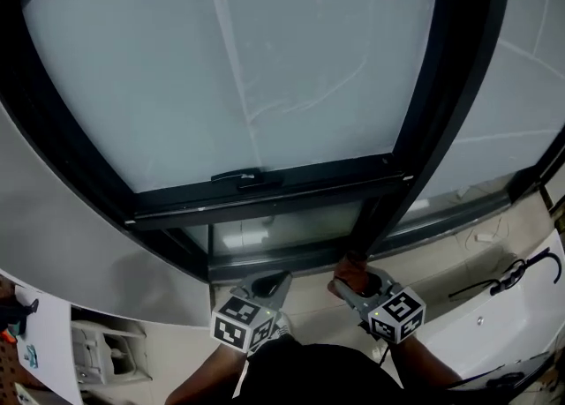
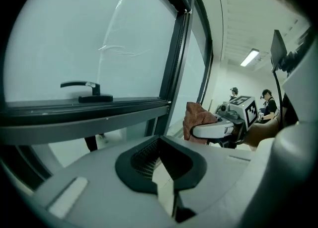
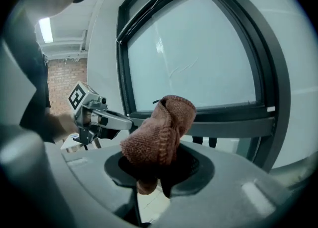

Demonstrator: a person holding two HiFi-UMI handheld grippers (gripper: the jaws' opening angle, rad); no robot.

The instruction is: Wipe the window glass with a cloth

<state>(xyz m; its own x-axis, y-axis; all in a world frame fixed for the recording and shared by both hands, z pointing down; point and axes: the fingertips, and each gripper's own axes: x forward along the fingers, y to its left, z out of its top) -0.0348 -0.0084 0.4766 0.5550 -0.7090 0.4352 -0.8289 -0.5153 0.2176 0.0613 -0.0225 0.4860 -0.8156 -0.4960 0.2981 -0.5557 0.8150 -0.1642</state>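
Cloth [image 3: 158, 135] clenched in right hand-held gripper [image 3: 160, 170], left hand-held gripper [image 2: 160, 158] closed, empty: lift to window glass [image 1: 247, 68], press flat & overlap strokes.

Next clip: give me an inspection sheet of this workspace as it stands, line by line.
Surface: window glass in a black frame, with faint streaks; handle lies flat.
Job's things: brown cloth, bunched, held low below the big pane.
Clutter: small items on a white board, lower left.
Grippers: right gripper clamped on the cloth; left gripper shut, empty.
Cables: black cable on a white surface, right.
Surroundings: two people far behind; brick wall.
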